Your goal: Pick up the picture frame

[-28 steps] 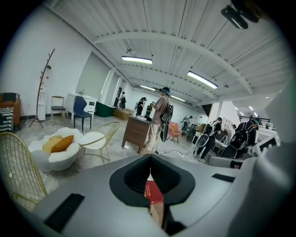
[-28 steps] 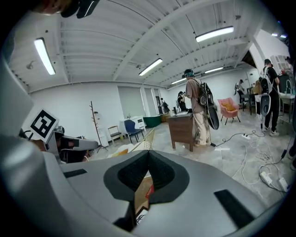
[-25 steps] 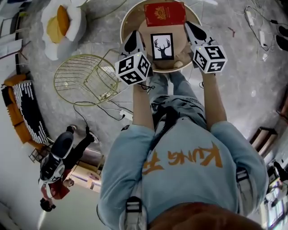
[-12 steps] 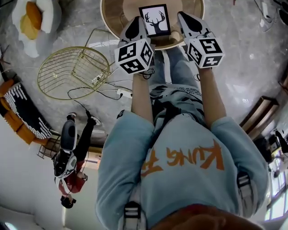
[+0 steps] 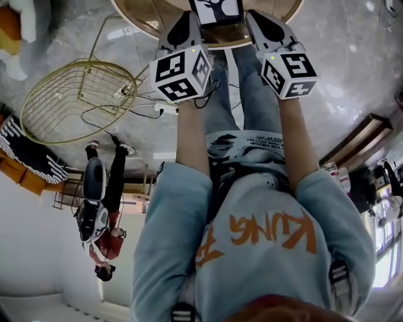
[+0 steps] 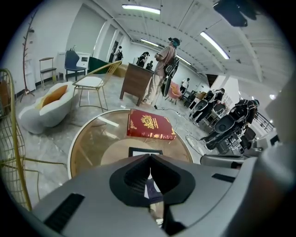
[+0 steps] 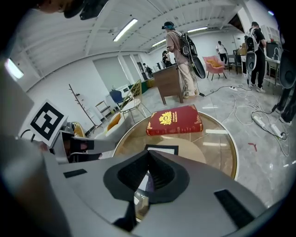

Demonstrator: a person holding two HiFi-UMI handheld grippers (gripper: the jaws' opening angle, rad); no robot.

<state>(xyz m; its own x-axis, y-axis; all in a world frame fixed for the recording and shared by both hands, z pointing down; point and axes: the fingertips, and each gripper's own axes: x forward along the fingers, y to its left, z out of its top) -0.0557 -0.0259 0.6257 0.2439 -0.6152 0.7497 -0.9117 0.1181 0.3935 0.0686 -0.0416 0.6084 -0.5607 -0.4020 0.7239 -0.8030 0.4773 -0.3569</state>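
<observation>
The picture frame (image 5: 216, 9), black-edged with a deer's antlers on white, lies flat on the round glass table (image 5: 148, 17) at the top edge of the head view. My left gripper (image 5: 187, 19) is just left of it, my right gripper (image 5: 258, 17) just right of it, both above the table's near rim. Both are shut with nothing between the jaws. In the left gripper view the frame (image 6: 144, 151) shows just beyond the closed left gripper (image 6: 150, 158). The right gripper view shows the frame (image 7: 162, 149) past the closed right gripper (image 7: 148, 153).
A red book (image 6: 150, 124) (image 7: 175, 120) lies on the table's far side. A gold wire chair (image 5: 75, 100) stands left of the table, with cables and a power strip (image 5: 165, 108) on the floor. People stand at a wooden desk (image 6: 136, 83) behind.
Both grippers have come down and tipped towards the table. In the head view the table and frame slid to the top edge, and the red book left the picture.
</observation>
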